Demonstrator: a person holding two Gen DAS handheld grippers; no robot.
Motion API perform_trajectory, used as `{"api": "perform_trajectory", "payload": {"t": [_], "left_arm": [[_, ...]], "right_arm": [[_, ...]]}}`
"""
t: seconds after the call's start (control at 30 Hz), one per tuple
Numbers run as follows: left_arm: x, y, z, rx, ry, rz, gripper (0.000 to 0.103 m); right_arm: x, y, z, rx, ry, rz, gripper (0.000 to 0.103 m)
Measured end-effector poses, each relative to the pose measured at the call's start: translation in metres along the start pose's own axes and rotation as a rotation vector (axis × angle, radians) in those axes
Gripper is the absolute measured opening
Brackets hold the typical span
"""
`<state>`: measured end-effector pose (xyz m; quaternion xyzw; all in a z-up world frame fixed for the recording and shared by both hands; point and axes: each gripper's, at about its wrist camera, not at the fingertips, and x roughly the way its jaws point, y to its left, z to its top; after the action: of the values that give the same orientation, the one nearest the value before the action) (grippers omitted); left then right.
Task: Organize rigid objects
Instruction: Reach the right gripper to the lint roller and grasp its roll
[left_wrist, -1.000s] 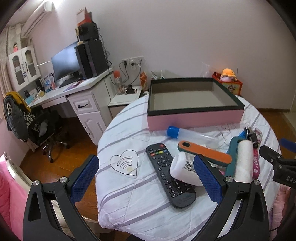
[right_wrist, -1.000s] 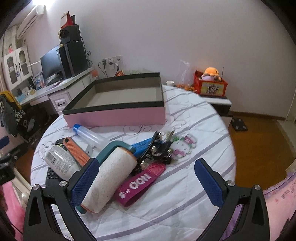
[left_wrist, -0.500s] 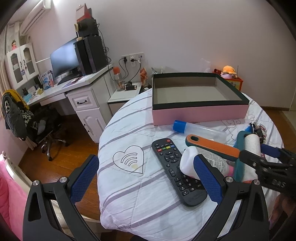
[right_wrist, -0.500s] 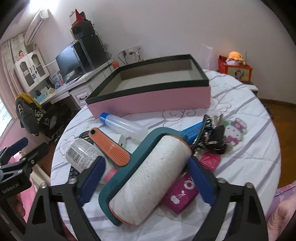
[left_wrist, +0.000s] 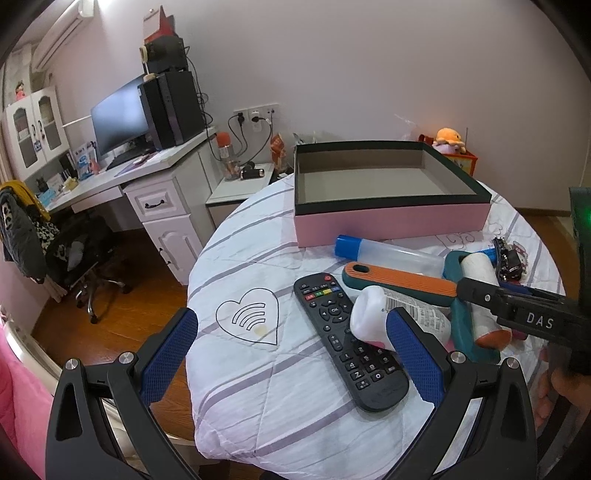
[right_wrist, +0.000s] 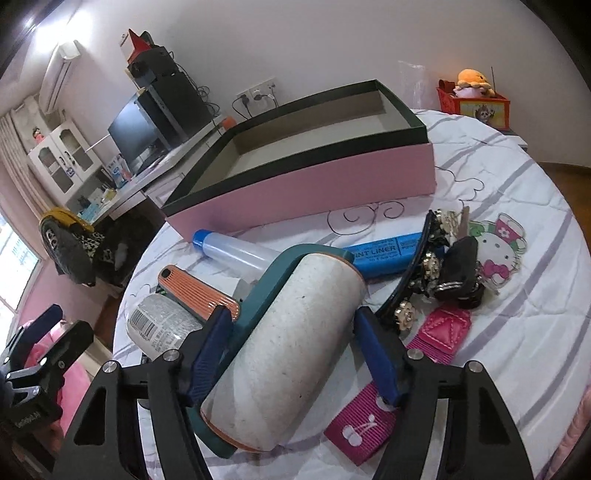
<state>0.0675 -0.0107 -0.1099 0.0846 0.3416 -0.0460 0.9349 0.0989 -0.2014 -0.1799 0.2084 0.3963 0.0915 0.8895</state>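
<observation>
A lint roller (right_wrist: 288, 343) with a teal frame and an orange-topped handle (right_wrist: 199, 291) lies on the round table, near its front. My right gripper (right_wrist: 291, 354) straddles the roller drum; its jaws are closing, a sliver of gap still shows at the right pad, and the left pad is at the teal frame. The left wrist view shows that gripper (left_wrist: 517, 306) over the roller (left_wrist: 480, 295). My left gripper (left_wrist: 291, 332) stands open and empty above the table's near edge, beside a black remote (left_wrist: 343, 332) and a lying white bottle (left_wrist: 373, 317). An empty pink box (left_wrist: 388, 221) sits at the back.
A clear tube with a blue cap (right_wrist: 236, 251), a blue carton (right_wrist: 384, 251), a bunch of keys (right_wrist: 454, 273), a cat tag (right_wrist: 498, 247) and a pink strap (right_wrist: 373, 424) crowd around the roller. A desk with a monitor (left_wrist: 118, 122) and a chair (left_wrist: 74, 258) stand left of the table.
My right gripper has come down and forward onto the lint roller, and its jaws have narrowed from wide apart to either side of the drum. The left gripper has stayed put.
</observation>
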Motion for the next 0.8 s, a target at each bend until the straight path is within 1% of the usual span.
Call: {"api": "perform_trajectory", "payload": {"t": [0.03, 0.1, 0.2, 0.27, 0.33, 0.43, 0.53, 0.57, 0.6, 0.7, 0.8], "left_arm": [[0.0, -0.001, 0.001, 0.002, 0.0, -0.001, 0.103], [-0.002, -0.003, 0.001, 0.005, -0.004, -0.002, 0.103], [-0.004, -0.006, 0.002, 0.016, -0.013, -0.004, 0.103], [-0.005, -0.007, 0.002, 0.02, -0.013, -0.002, 0.103], [-0.006, -0.009, 0.002, 0.019, -0.015, -0.004, 0.103], [-0.009, -0.011, 0.002, 0.023, -0.021, -0.004, 0.103], [-0.01, -0.012, 0.003, 0.026, -0.025, 0.0, 0.103], [-0.011, -0.013, 0.004, 0.027, -0.027, -0.002, 0.103], [-0.011, -0.013, 0.004, 0.027, -0.027, -0.002, 0.103], [-0.013, -0.013, 0.007, 0.028, -0.035, -0.001, 0.103], [-0.016, -0.012, 0.012, 0.018, -0.054, 0.0, 0.103]], "right_arm": [[0.0, -0.001, 0.001, 0.001, -0.005, 0.001, 0.063], [0.0, -0.004, 0.004, 0.001, -0.007, 0.012, 0.055], [0.002, -0.004, 0.009, -0.021, 0.001, 0.022, 0.054], [0.006, -0.008, 0.012, 0.002, 0.024, 0.035, 0.054], [0.008, -0.011, 0.013, 0.03, 0.023, 0.038, 0.054], [0.011, -0.011, 0.014, 0.039, 0.019, 0.039, 0.057], [0.017, -0.015, 0.016, 0.064, 0.023, 0.072, 0.057], [0.018, -0.016, 0.017, 0.069, 0.022, 0.089, 0.055], [0.019, -0.017, 0.018, 0.058, 0.019, 0.102, 0.049], [0.017, -0.013, 0.021, 0.017, 0.013, 0.103, 0.048], [0.005, -0.003, 0.024, -0.044, -0.018, 0.077, 0.047]]}}
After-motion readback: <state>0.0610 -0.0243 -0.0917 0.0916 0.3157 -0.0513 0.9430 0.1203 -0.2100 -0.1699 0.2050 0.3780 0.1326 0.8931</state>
